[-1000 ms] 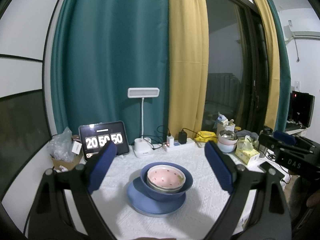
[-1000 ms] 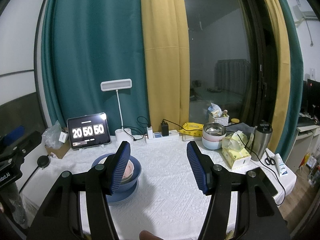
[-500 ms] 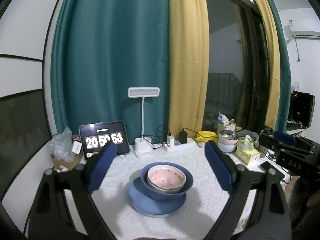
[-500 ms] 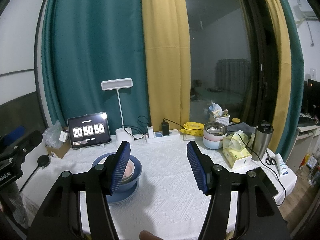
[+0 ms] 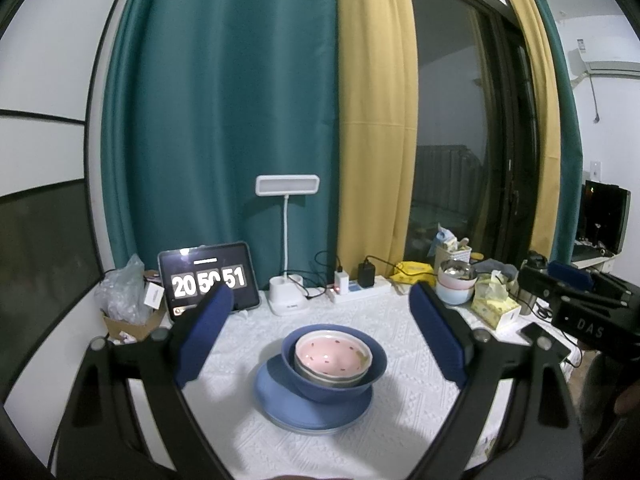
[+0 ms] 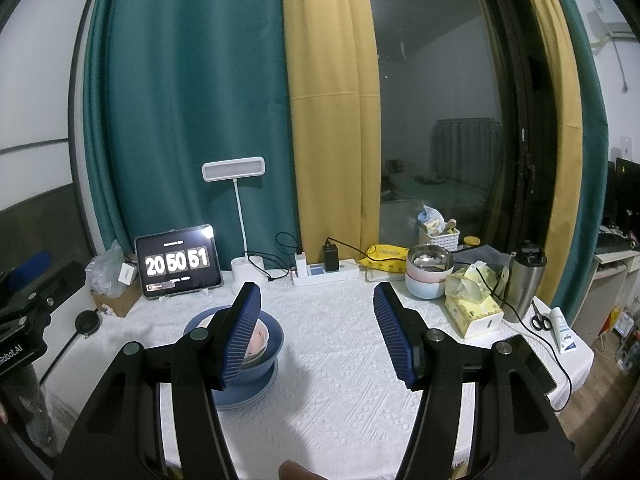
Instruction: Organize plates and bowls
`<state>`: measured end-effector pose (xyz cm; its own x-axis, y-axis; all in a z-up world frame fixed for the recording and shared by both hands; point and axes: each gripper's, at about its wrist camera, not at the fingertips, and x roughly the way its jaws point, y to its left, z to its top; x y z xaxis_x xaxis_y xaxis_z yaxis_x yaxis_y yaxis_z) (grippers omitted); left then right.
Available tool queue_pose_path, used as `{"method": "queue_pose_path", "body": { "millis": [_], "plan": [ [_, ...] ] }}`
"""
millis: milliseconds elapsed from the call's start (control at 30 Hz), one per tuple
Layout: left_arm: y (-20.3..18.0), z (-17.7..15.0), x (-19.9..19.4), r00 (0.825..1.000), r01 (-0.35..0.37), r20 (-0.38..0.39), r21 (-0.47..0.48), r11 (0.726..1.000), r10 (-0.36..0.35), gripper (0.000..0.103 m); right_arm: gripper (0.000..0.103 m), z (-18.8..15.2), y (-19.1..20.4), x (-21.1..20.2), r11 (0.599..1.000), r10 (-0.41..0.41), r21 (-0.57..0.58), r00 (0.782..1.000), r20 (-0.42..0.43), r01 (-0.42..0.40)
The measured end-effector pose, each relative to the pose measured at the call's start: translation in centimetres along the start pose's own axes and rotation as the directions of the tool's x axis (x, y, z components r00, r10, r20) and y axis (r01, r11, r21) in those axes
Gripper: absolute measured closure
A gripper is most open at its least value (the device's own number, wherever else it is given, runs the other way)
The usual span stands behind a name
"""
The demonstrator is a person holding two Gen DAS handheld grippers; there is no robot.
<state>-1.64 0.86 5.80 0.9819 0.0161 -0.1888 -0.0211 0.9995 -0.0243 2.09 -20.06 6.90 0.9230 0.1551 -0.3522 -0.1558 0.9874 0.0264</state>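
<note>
Nothing has moved since earlier. Left gripper (image 5: 320,334) and right gripper (image 6: 317,332) hover spread wide, holding nothing. Nested bowls (image 5: 334,362) sit on the plates (image 5: 312,410) on the table (image 6: 340,360).

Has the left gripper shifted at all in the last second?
No. The left gripper frames the blue bowl and clock tablet exactly as before.

Home room, teal and yellow curtains (image 6: 224,80), white-clothed table (image 6: 340,360), desk lamp (image 6: 233,170), tissue box (image 6: 474,312)
</note>
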Motion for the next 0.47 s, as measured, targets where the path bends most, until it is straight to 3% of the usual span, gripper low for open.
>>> {"method": "queue_pose_path", "body": {
  "millis": [467],
  "plan": [
    [0.11,-0.10,0.22,1.000,0.003,-0.004,0.003,1.000,-0.003,0.012,0.041,-0.12,-0.11,0.08,1.000,0.002,0.001,1.000,-0.003,-0.002]
  ]
}}
